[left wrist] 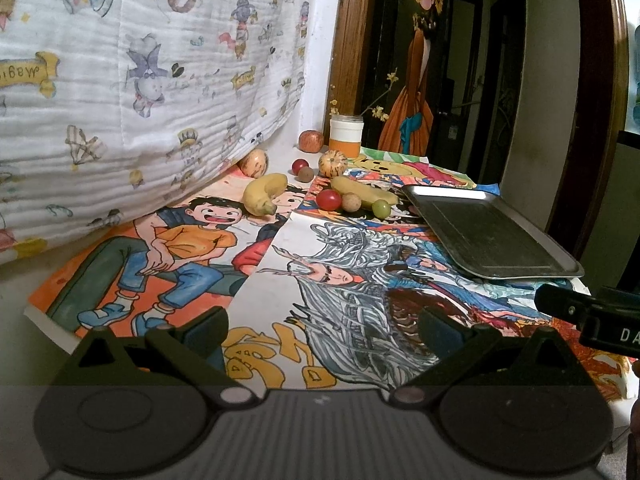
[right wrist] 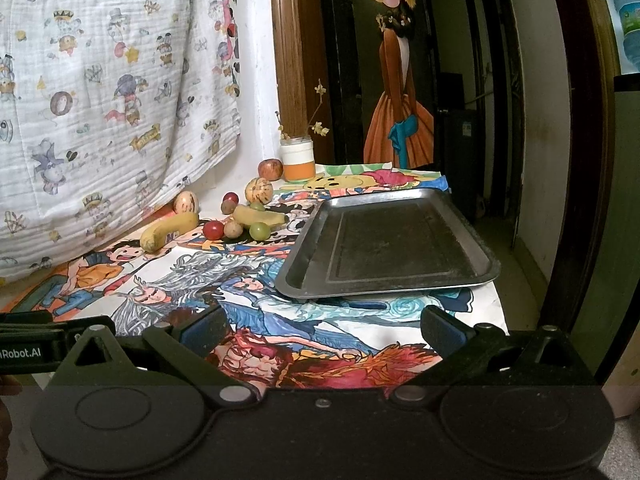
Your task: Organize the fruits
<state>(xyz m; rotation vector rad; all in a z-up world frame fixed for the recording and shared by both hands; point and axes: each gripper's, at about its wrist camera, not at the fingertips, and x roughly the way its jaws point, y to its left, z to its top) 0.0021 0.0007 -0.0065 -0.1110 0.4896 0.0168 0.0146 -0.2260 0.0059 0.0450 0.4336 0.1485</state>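
Observation:
Fruit lies at the far side of the table: two bananas (left wrist: 264, 194) (left wrist: 362, 190), a red tomato (left wrist: 328, 199), a tan longan (left wrist: 351, 202), a green grape (left wrist: 381, 208), two striped melons (left wrist: 333, 163) (left wrist: 254, 163) and an apple (left wrist: 311, 141). An empty metal tray (left wrist: 496, 236) lies to their right; it also shows in the right wrist view (right wrist: 388, 242). My left gripper (left wrist: 322, 330) is open and empty, well short of the fruit. My right gripper (right wrist: 322, 330) is open and empty, in front of the tray.
A white and orange jar (left wrist: 346, 135) with flower twigs stands at the back by the wooden door frame. A patterned blanket (left wrist: 132, 92) hangs along the left. Cartoon posters (left wrist: 192, 256) cover the tabletop. The table's right edge drops off beside the tray.

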